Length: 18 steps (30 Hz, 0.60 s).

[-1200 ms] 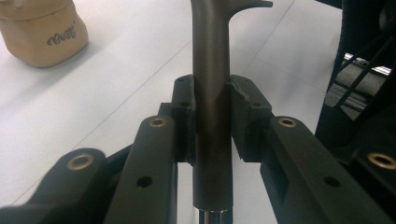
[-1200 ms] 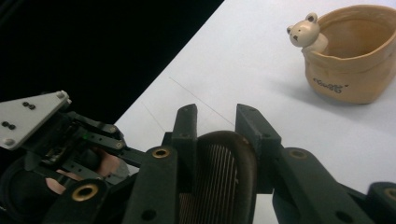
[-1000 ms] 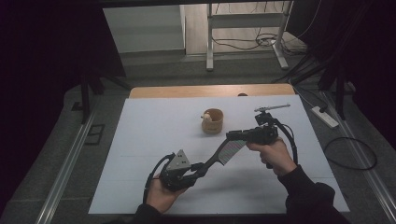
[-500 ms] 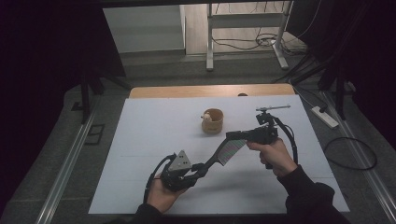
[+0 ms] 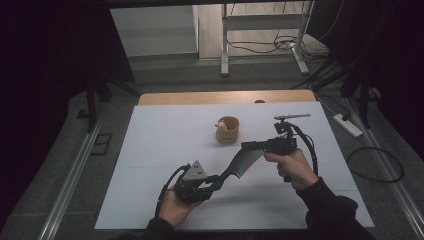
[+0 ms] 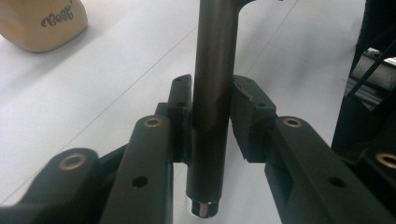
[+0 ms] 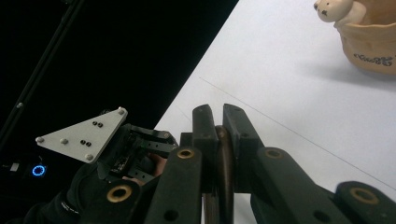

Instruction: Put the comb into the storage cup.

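- Your comb hangs above the white table, between your two grippers, its long axis running from near-left up to far-right in the high view.
- Its handle end points down to your left gripper; the toothed end points to your right gripper.
- Right gripper: jaws have just closed and now pinch the comb's edge.
- Left gripper: jaws have just been opening; the handle stands between the pads, one pad touching, a gap at the other.
- The handle's top is cut off in the left gripper view.
- The small cup sits well apart, farther back; the figure on its rim is too small to identify.
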### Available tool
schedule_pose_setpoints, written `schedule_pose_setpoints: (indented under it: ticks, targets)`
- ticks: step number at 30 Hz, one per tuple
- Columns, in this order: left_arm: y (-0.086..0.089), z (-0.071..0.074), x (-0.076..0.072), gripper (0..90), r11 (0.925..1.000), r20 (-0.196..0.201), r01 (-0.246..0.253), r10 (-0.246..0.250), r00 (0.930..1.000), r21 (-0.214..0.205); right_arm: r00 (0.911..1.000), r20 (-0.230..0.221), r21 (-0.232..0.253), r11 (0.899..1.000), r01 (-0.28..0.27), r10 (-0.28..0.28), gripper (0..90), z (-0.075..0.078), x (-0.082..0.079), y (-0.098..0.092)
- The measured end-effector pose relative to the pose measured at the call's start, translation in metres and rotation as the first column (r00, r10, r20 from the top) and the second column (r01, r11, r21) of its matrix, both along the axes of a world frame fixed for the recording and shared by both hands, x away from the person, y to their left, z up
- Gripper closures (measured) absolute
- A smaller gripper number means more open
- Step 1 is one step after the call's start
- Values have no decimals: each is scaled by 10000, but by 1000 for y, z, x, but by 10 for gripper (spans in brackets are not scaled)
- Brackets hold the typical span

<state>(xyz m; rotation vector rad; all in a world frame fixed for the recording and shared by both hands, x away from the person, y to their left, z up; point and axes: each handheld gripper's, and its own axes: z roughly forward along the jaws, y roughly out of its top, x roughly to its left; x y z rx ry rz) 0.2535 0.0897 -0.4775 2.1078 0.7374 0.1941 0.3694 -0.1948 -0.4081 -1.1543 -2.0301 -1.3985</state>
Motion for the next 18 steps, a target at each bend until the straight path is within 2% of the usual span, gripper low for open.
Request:
schedule_pose_setpoints:
  ticks: [4,5,8,9,10,11,14,18]
  targets:
    - [0,1,-1,577,10000,-99,61,-61,9999,72,9999,98,-7,9999,143,-142,842,1,0,-1]
    - [-1,1,-2,577,10000,-103,43,-42,9999,81,9998,115,7,9999,163,-164,842,1,0,-2]
    - [-3,1,-3,489,9997,-164,19,-15,9999,233,9995,234,0,9998,195,-195,842,3,0,-5]
    - [-3,1,-3,452,9997,-225,-8,14,9997,264,9995,240,7,9998,183,-183,842,3,0,-5]
    - [-2,-1,-1,412,9995,-458,29,-15,9989,299,9991,368,1,9997,225,-225,842,4,0,-6]
    - [-2,-1,-1,391,9995,-458,29,-15,9989,299,9991,368,1,9997,225,-225,842,4,0,-6]
    - [2,-2,0,353,9998,-859,33,-15,9963,210,9984,510,-70,9997,233,-229,841,5,-1,-8]
    - [10,-1,-1,257,9997,-1084,-196,210,9939,139,9955,896,-232,9992,332,-310,841,7,-2,-10]
